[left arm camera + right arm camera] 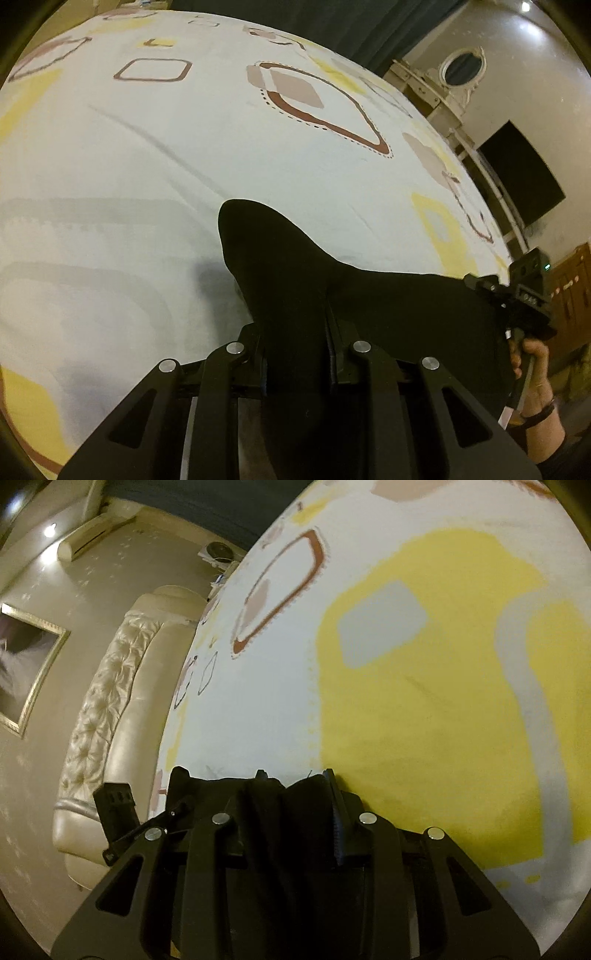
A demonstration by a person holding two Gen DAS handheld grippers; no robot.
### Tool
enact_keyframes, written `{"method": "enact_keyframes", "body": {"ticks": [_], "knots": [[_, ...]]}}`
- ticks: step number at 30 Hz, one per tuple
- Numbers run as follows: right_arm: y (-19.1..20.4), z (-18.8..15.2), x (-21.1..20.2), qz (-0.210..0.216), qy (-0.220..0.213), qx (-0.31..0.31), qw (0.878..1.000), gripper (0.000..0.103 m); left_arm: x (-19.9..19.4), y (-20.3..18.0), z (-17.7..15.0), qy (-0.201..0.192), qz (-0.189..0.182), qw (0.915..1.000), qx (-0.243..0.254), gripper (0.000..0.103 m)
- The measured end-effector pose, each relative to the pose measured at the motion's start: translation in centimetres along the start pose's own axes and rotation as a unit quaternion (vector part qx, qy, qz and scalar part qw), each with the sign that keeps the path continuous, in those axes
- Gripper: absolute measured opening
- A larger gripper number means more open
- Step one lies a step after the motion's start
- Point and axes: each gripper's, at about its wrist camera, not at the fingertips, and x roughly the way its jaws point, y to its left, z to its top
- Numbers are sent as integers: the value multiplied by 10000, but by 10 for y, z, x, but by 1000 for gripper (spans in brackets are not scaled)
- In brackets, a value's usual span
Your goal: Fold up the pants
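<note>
The black pants (295,266) hang bunched between my two grippers above a bed with a white patterned sheet (184,147). My left gripper (295,332) is shut on the black fabric, which covers its fingertips and stretches right toward the other gripper (524,295), held in a hand at the far right. In the right wrist view my right gripper (295,794) is shut on a bunch of the black pants (280,812). The other gripper's body (118,808) shows at the lower left.
The bed sheet (406,664) has yellow, brown and grey shapes. A cream tufted headboard (110,701) lies left of the bed, with a framed picture (26,664) on the wall. A white dresser with an oval mirror (461,70) and a dark screen (524,177) stand past the bed's edge.
</note>
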Motion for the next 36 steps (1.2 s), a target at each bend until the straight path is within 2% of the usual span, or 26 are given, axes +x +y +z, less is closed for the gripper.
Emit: {"method": "enact_keyframes", "body": {"ticks": [4,31,34,36], "knots": [[-11,-1,4,159,-11,132,9998,29,1,5,-4,-61,-92,9999,-39,24],[-17,-3,4,388,-82,230,9989,31,5,7,-8,-254,-159,9995,-44,26],[-19,-2,3,495,-101,285,9983,31,5,4,-7,-246,-53,9997,39,28],[-20,-3,2,590,-109,307,9977,36,4,0,-7,-234,94,9996,148,35]]}}
